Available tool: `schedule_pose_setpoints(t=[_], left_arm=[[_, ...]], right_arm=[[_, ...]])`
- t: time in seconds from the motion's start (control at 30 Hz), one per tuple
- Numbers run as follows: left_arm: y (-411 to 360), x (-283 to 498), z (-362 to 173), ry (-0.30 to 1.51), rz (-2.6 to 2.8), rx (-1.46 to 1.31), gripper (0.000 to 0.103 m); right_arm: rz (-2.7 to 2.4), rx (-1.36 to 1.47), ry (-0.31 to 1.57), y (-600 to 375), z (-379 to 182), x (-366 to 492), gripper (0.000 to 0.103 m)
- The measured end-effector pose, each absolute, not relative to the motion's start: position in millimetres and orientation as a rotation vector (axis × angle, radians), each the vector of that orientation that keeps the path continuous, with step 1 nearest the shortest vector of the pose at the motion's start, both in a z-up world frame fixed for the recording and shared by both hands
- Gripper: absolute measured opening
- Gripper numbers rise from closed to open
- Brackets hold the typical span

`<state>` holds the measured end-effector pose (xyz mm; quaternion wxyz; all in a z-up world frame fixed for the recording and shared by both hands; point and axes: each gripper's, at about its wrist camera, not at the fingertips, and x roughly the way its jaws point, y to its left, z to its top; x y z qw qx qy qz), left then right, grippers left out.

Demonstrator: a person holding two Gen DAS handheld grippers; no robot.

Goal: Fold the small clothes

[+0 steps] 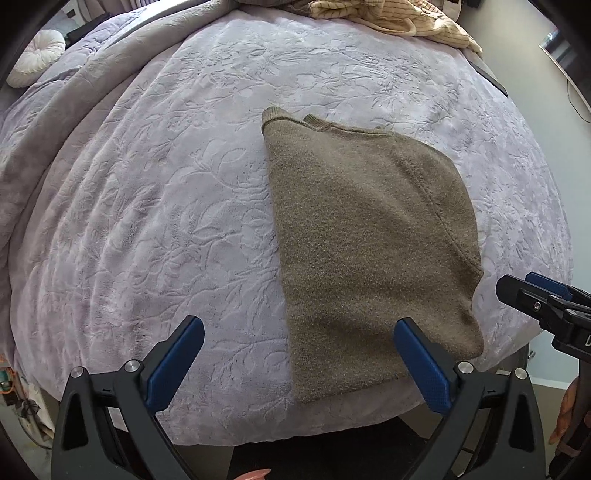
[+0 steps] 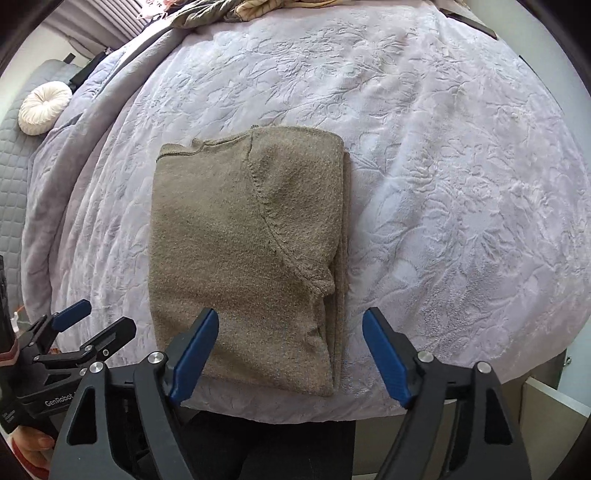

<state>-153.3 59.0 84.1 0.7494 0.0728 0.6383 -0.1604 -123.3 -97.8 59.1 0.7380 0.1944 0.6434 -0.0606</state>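
An olive-brown knitted sweater (image 1: 362, 229) (image 2: 236, 240) lies folded flat on a lilac embossed bedspread (image 1: 166, 184) (image 2: 461, 184), near the bed's front edge. Its sleeve seam curves across the top layer. My left gripper (image 1: 298, 325) hovers above the sweater's near left part, jaws wide open, with nothing held between them. My right gripper (image 2: 291, 314) hangs over the sweater's near right corner, open as well, and its blue pads (image 2: 195, 350) are clear of the cloth. Each gripper shows at the side of the other's view: the right gripper (image 1: 532, 291) and the left gripper (image 2: 105, 315).
A heap of cream striped clothes (image 1: 388, 18) and a grey-green garment (image 2: 207, 13) lie at the bed's far edge. A round white cushion (image 1: 37, 55) (image 2: 44, 107) rests at the far left. The bed's front edge drops to a dark floor just below the grippers.
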Motion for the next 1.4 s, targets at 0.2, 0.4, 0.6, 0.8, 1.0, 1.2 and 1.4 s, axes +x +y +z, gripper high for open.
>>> schedule_pose_setpoints(t=[0.2, 0.4, 0.6, 0.8, 1.0, 1.2, 1.4], left_arm=[[63, -149, 89, 1.399, -0.304, 0.166, 0.103], [63, -144, 92, 1.408, -0.277, 0.165, 0.103], [60, -141, 93, 1.42, -0.273, 0.164, 0.103], [59, -139, 93, 1.423, -0.276, 0.166, 0.103], [56, -138, 91, 1.43, -0.279, 0.171, 0.103], [55, -137, 90, 1.431, -0.278, 0.171, 0.103], [56, -134, 89, 1.43, -0.273, 0.173, 0.103]], right_arm=[[-0.155, 0.385, 1.381, -91, 67, -121, 0.103], [-0.178, 0.428, 1.447, -97, 64, -116, 0.103], [-0.212, 0.428, 1.471, -99, 64, -113, 0.103], [-0.221, 0.414, 1.481, -99, 62, -110, 0.103], [-0.223, 0.412, 1.491, -98, 61, -108, 0.103], [-0.226, 0.413, 1.495, -98, 60, -107, 0.103], [-0.224, 0.41, 1.5, -99, 59, -105, 0.103]])
